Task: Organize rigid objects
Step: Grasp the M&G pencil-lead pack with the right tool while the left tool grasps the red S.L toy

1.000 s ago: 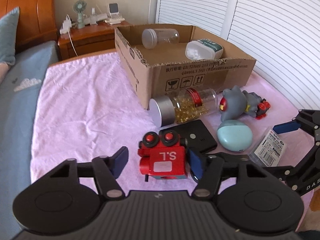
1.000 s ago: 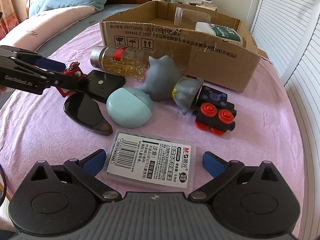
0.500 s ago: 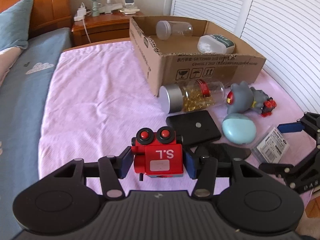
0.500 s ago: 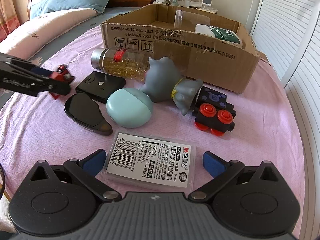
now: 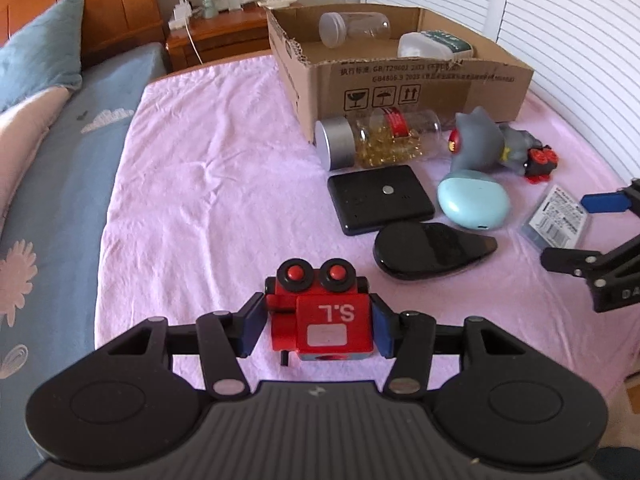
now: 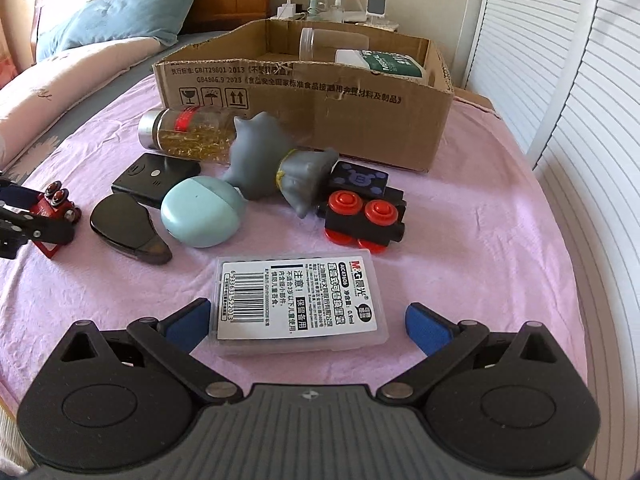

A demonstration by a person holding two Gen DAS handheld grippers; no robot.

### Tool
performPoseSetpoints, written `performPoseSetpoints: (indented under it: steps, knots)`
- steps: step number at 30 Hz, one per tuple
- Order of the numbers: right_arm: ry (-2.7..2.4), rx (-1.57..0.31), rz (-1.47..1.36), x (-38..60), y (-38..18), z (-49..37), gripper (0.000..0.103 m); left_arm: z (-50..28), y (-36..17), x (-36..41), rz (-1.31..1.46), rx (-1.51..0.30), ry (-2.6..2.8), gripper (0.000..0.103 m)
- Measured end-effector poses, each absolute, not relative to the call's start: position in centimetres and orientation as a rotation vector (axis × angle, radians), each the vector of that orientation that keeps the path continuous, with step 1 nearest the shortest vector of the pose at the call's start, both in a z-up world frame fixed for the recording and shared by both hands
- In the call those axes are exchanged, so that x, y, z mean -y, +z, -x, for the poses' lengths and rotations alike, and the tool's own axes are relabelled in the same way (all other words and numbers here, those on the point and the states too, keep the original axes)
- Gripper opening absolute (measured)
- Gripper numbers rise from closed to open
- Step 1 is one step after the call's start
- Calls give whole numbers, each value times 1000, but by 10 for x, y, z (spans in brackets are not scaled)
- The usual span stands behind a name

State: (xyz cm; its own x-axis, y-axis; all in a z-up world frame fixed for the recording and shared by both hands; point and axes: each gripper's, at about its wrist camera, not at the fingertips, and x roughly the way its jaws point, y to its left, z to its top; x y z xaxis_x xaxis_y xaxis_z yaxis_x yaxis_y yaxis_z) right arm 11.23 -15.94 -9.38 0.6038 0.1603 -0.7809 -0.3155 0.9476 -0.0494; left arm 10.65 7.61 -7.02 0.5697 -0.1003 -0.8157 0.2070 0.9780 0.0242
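The left gripper (image 5: 318,326) is clamping a red toy train block (image 5: 320,316) marked "S.L", well in front of the brown cardboard box (image 5: 400,80) printed "GB4806.9 2023". The right gripper (image 6: 307,320) is standing open around a clear "M&G" plastic case (image 6: 298,304).

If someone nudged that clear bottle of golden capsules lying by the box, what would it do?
The clear round bottle of golden capsules lies on its side, so it would probably roll. The cardboard box behind would likely stop it. Its loose capsules would probably shift, and the smooth wall looks slippery.
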Motion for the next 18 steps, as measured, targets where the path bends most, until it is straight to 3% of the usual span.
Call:
performPoseSetpoints:
  steps: [3,7,18]
  knots:
    - [274,-877,187,158,-95,-112,103,-104,-71,-76,-113,-933,-168,57]
    - [273,-865,185,158,-95,-109,103,-98,-73,-78,-103,-915,-136,66]
    - [303,-869,201,147,-94,-121,103,-92,-75,-78,-79,-898,-111,66]
